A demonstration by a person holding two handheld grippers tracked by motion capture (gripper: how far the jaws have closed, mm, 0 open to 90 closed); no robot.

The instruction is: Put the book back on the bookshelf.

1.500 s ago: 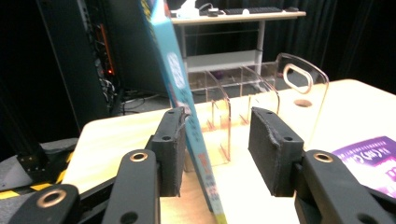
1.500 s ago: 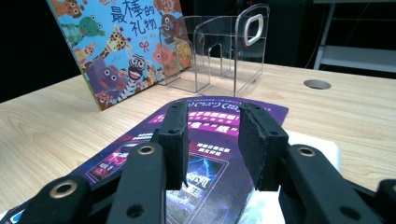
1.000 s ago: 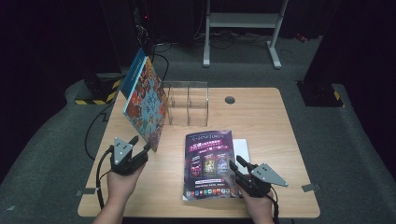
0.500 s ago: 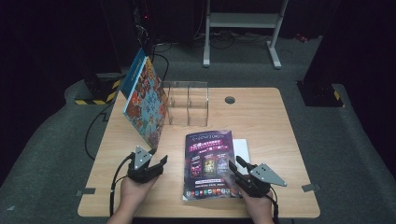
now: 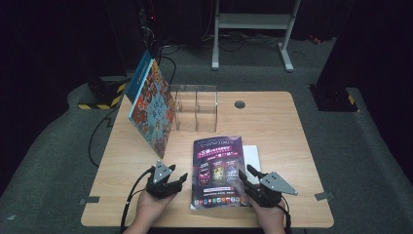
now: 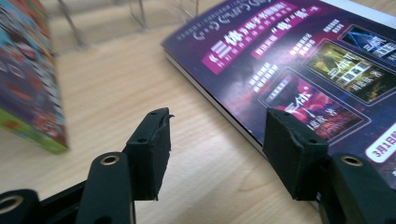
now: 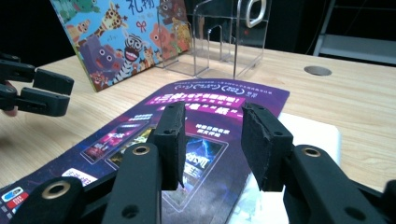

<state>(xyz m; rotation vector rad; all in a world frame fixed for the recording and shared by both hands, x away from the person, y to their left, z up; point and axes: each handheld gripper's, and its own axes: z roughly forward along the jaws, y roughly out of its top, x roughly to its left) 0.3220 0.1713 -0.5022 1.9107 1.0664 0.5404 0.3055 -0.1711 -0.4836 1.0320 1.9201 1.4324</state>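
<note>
- From the high view, we see the purple magazine [image 5: 218, 171] flat on the table [image 5: 292, 146], lying between our left gripper [image 5: 181, 179] and right gripper [image 5: 246, 173].
- The left gripper view shows its jaws apart, empty, just opened wider, beside the magazine's edge.
- The right gripper view shows parted jaws over the cover, gripping nothing.

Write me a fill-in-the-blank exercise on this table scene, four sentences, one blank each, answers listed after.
1. The purple magazine lies flat on the ____.
2. The animal picture book leans against the clear ____.
3. The left gripper has its jaws ____ with nothing between them.
4. A ____ book lies under the magazine's right edge.

Missing words: table; stand; open; white
</note>
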